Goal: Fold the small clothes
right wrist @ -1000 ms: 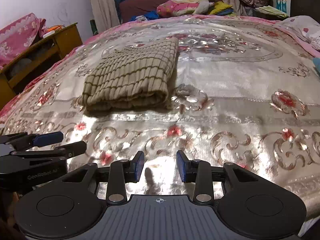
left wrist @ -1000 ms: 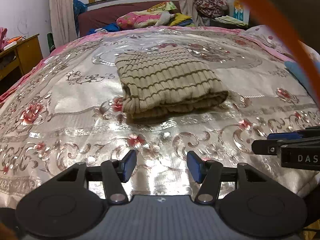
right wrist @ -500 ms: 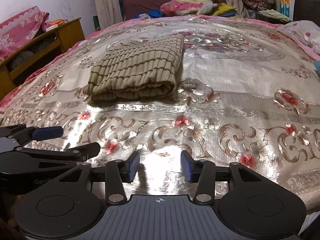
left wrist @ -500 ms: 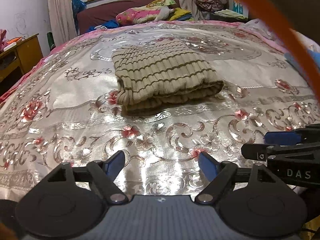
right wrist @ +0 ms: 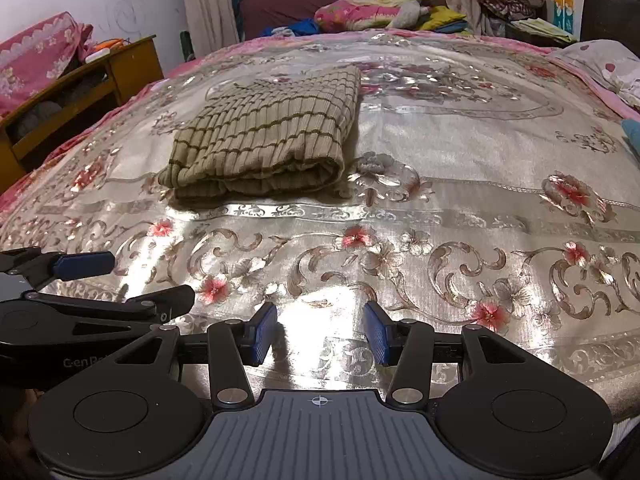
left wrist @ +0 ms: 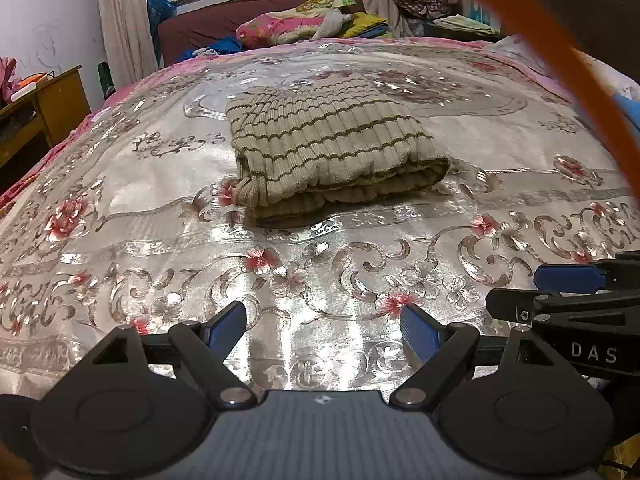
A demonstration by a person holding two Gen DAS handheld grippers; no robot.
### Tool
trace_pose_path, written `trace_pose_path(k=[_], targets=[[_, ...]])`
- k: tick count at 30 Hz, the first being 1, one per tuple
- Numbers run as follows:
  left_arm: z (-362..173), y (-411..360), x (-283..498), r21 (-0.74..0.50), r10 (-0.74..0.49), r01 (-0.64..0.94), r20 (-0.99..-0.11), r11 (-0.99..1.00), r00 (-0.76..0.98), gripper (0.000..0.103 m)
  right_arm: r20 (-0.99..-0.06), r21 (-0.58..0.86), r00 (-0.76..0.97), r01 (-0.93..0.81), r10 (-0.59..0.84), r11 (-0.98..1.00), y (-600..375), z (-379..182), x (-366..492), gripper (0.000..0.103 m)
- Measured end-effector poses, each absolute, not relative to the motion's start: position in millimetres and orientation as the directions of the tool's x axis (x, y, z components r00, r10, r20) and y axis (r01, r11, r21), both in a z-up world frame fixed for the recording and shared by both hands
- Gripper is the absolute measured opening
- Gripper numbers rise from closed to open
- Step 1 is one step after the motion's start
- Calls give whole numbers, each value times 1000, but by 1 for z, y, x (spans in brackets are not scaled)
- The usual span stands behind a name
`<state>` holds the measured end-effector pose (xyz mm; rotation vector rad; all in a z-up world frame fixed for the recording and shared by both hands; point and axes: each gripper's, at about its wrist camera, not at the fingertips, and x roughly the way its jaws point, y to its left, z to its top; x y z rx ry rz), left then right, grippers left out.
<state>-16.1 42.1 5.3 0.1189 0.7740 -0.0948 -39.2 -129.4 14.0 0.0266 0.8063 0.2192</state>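
Observation:
A beige knit garment with thin brown stripes (left wrist: 328, 148) lies folded into a thick rectangle on the shiny floral bedspread (left wrist: 120, 200). It also shows left of centre in the right wrist view (right wrist: 272, 140). My left gripper (left wrist: 322, 320) hovers over the bedspread short of the garment, jaws wide open with nothing between them. My right gripper (right wrist: 320, 324) is beside it, open to a narrower gap and holding nothing. Each gripper shows at the edge of the other's view: the right gripper (left wrist: 568, 292) and the left gripper (right wrist: 80, 280).
A wooden side table (right wrist: 120, 68) stands left of the bed. Bedding and clothes are piled (right wrist: 360, 8) at the far end under the window. An orange cable (left wrist: 560, 60) crosses the left view's upper right. A pillow (right wrist: 600, 60) and a blue item (right wrist: 634, 132) lie at the right edge.
Both grippers' jaws have spread, the left one much wider. The garment lies as before and neither hand has shifted noticeably.

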Motion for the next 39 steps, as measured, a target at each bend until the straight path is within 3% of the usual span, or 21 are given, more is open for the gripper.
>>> trace_pose_path(k=[39], targets=[[6, 39, -17, 109, -10, 117, -688, 987, 725, 89, -712, 112, 672, -176, 202, 978, -129, 12, -41, 50]])
